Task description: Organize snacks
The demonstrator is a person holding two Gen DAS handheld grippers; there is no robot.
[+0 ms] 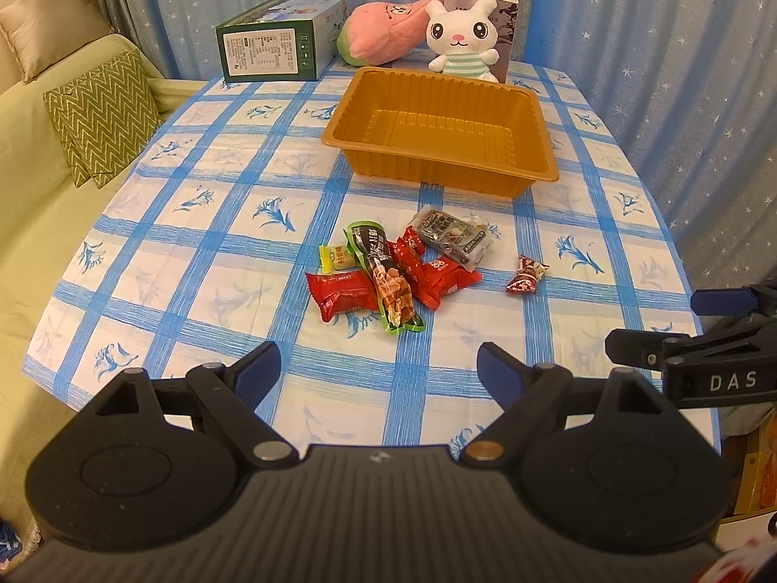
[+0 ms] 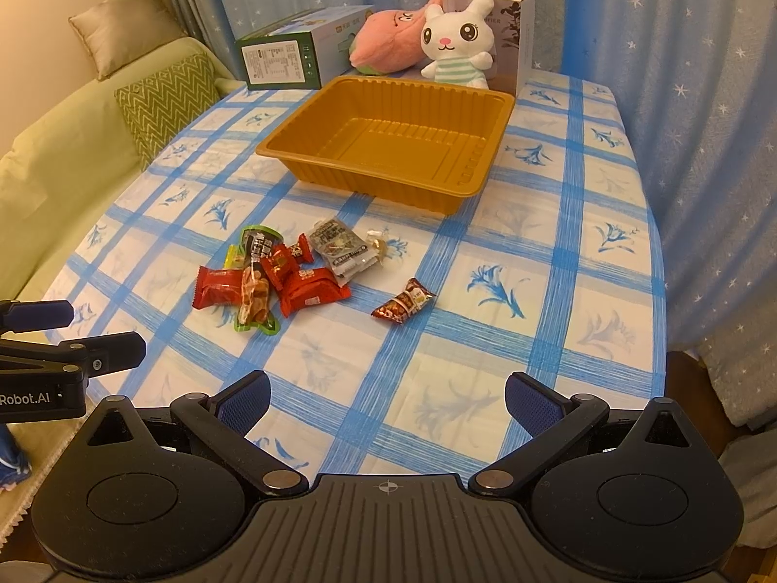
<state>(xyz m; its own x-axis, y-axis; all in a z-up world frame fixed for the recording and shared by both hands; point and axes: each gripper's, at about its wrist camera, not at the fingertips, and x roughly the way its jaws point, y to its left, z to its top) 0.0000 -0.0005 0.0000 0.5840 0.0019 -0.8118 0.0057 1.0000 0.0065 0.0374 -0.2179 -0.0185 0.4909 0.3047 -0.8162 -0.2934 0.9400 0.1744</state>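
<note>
On the blue-checked tablecloth (image 1: 233, 243), as the left wrist camera has it, the snack pile (image 1: 388, 272) lies a little ahead of the left gripper (image 1: 379, 369), whose blue-padded fingers are spread wide with nothing between them; a long green-edged packet (image 1: 386, 277) lies across the red wrappers, a small yellow candy (image 1: 335, 257) touches the pile's far left edge, and a grey packet (image 1: 454, 235) sits at its far right; one small brown-red snack (image 1: 527, 276) lies apart to the right, with bare cloth between it and the pile; beyond the pile stands the empty orange tray (image 1: 437, 165), its near wall facing the snacks; behind the tray a green box (image 1: 272, 46), a pink plush (image 1: 383, 29) and a white rabbit plush (image 1: 461, 34) crowd the far edge, the rabbit leaning against a pale carton (image 1: 505, 9); a sofa with a zigzag cushion (image 1: 102, 116) flanks the table on the left, and the right gripper (image 1: 650, 325) enters at the right edge, low over the table's near corner. From the right wrist camera, the right gripper (image 2: 388, 401) likewise stands wide open and empty over the near cloth; the snack pile (image 2: 272, 277) is ahead and to the left, the lone brown-red snack (image 2: 404, 302) nearer the middle with nothing lying before it; the orange tray (image 2: 388, 189) sits farther back, clear of the snacks; the left gripper (image 2: 92, 335) reaches in from the left edge, beside the pile but not touching it; star-printed blue curtains (image 2: 680, 97) close off the background.
</note>
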